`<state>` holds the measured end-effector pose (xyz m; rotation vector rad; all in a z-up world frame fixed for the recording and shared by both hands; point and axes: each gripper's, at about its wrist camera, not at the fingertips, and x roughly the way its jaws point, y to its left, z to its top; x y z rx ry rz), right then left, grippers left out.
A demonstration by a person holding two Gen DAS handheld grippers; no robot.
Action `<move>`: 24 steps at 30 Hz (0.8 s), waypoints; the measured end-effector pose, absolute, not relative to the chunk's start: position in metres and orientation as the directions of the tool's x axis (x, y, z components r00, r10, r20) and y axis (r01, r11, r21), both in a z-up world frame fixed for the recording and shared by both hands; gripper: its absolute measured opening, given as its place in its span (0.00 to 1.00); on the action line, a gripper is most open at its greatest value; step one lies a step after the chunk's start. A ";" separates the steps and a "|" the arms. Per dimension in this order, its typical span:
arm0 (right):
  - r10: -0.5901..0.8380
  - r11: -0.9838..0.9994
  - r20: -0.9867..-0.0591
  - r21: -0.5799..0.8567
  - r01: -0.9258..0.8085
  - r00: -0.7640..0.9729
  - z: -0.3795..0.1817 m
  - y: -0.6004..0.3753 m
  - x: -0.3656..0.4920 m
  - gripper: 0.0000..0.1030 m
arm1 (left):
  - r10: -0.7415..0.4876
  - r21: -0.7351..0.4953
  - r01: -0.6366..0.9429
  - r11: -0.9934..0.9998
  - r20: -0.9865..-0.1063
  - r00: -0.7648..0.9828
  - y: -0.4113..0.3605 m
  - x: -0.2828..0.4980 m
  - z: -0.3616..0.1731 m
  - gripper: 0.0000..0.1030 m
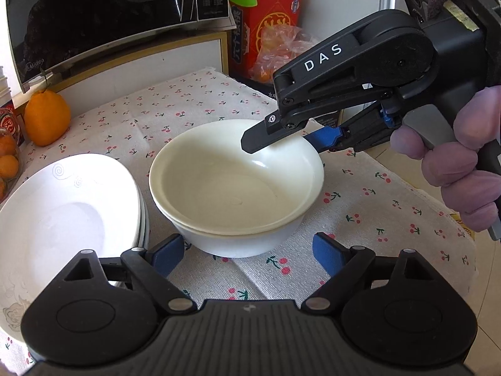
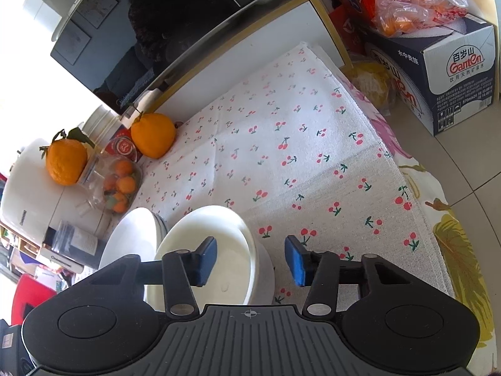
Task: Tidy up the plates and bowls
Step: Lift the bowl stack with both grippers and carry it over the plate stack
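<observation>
Two white bowls are nested in a stack (image 1: 238, 185) on the cherry-print cloth (image 1: 360, 206). A stack of white plates (image 1: 62, 216) sits touching its left side. My left gripper (image 1: 247, 255) is open and empty just in front of the bowls. My right gripper (image 1: 291, 139) is open, one finger over the bowls' far right rim and one outside it. In the right wrist view the right gripper (image 2: 250, 258) straddles the rim of the bowl stack (image 2: 219, 250), with the plates (image 2: 131, 241) to the left.
A black microwave (image 1: 103, 15) stands behind the cloth. An orange (image 1: 47, 117) and a bag of small oranges (image 2: 120, 188) lie at the left. A white appliance (image 2: 34, 206) is further left. A water carton (image 2: 444, 72) and a red box (image 1: 272, 15) sit on the right.
</observation>
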<state>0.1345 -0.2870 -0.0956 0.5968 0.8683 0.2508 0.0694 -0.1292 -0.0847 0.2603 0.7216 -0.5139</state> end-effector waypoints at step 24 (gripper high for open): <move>0.414 0.831 -0.630 0.556 0.010 0.657 -0.079 -0.292 0.127 0.19 | -0.391 -0.012 0.516 0.857 -0.667 0.634 -0.124 0.071 -0.071 0.69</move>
